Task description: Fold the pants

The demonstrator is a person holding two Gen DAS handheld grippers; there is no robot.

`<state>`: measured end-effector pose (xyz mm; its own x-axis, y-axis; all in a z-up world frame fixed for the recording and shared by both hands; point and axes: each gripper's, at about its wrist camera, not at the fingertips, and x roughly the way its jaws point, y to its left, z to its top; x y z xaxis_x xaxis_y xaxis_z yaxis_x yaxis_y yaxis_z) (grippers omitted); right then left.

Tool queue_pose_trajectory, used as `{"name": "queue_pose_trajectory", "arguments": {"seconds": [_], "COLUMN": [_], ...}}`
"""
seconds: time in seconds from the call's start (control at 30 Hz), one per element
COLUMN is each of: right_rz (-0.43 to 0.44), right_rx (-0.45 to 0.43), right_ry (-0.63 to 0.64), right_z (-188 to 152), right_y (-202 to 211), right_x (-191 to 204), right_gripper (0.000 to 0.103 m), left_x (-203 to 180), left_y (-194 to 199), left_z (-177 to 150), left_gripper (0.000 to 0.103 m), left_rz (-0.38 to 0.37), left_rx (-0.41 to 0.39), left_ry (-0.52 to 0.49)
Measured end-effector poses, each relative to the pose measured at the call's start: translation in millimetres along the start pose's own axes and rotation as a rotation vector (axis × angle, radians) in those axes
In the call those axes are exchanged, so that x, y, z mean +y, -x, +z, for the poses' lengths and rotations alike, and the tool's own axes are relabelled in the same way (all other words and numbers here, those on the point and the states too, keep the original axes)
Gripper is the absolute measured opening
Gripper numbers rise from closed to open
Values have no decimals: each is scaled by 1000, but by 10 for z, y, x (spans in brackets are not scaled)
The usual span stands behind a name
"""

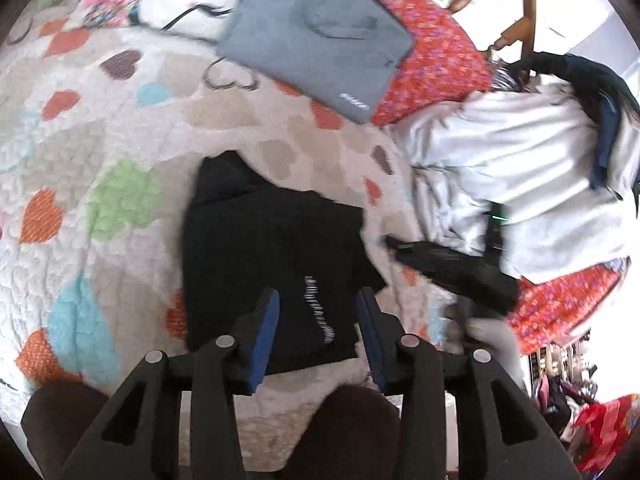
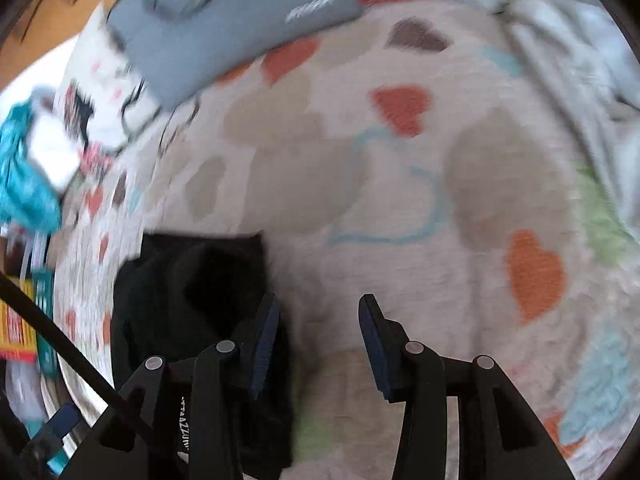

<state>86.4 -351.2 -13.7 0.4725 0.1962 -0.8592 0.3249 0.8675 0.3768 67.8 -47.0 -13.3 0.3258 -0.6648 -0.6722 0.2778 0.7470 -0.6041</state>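
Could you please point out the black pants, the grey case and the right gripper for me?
black pants (image 1: 272, 248), left wrist view, middle of the folded cloth.
grey case (image 1: 316, 36), left wrist view, its top face.
right gripper (image 2: 318, 306), right wrist view, between fingertips.

pants (image 1: 272, 264) on quilt (image 1: 100, 128), case (image 1: 316, 36) behind

Your left wrist camera looks steeply down along its jaws, close over the folded black pants (image 1: 276, 264) on the heart-patterned quilt (image 1: 100, 140). Your right wrist camera tilts down beside them. Both views share the pants, quilt and grey laptop sleeve (image 1: 316, 36).
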Motion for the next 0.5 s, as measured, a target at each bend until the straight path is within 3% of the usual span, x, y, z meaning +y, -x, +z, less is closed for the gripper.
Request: {"name": "queue_pose_trajectory", "arguments": {"seconds": [0.1, 0.23, 0.3, 0.4, 0.43, 0.47, 0.5], "right_rz": [211, 484, 476, 308, 259, 263, 280], "right_rx": [-51, 61, 111, 147, 143, 138, 130], "right_ry": [-15, -51, -79, -104, -101, -97, -97], "right_z": [-54, -176, -260, -384, -428, -446, -463], "right_y": [275, 114, -100, -427, -472, -485, -458], "right_x": [128, 359, 381, 205, 141, 89, 34], "right_gripper": [47, 54, 54, 53, 45, 33, 32], "left_x": [126, 282, 327, 344, 341, 345, 356], "left_y": [-190, -584, -682, -699, -694, -707, -704], "left_z": [16, -61, -128, -183, -201, -212, -243], "left_gripper": [38, 38, 38, 40, 40, 40, 40], "left_rz": [25, 68, 94, 81, 73, 70, 61], "left_rx": [20, 87, 101, 96, 100, 100, 92], "left_ry": [33, 44, 29, 1, -8, -15, -27]}}
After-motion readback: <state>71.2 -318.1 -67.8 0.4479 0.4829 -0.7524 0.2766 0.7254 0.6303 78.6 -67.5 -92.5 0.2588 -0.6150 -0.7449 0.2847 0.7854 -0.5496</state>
